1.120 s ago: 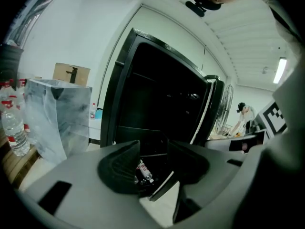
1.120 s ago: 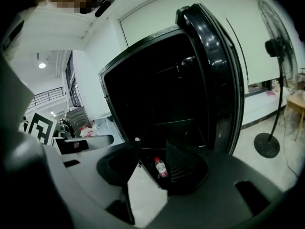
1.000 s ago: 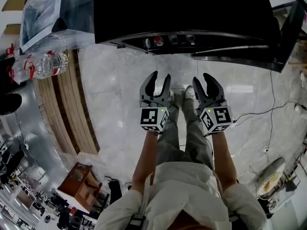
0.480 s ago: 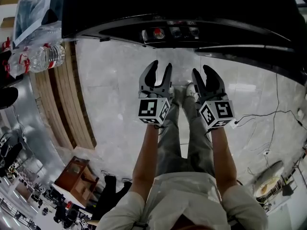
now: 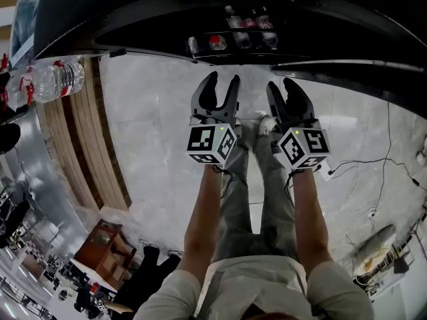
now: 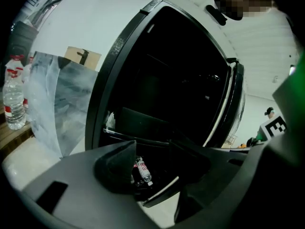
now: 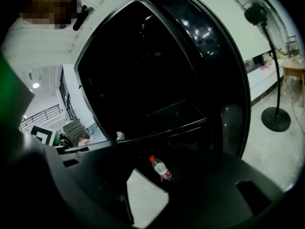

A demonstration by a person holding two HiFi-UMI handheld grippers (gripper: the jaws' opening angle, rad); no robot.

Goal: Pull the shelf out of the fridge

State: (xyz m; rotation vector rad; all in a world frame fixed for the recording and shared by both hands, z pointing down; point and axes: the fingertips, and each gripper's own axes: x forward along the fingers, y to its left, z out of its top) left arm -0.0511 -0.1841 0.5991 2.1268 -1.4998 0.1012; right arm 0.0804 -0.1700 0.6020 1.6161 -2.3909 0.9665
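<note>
The shelf (image 5: 233, 53) sits low in the open fridge (image 5: 200, 5), at the bottom of the dark inside, and some bottles (image 5: 217, 42) lie on it. From the head view it is straight ahead of both grippers and apart from them, with a strip of bare floor (image 5: 153, 125) between. Its front edge runs from left to right, so it crosses the line along which my grippers point.

The left gripper (image 5: 223, 79) has just been opening its jaws. They now stand a little apart, a narrow gap, with nothing between them. In its own view I see only a bottle far behind the gap. The right gripper (image 5: 281, 83) has also just been opening to a similar narrow gap, and it is empty too.

I judge the left gripper faces the middle of the front edge and the right one faces its right end, both about equally near. The next move should be forward and down to this edge
</note>
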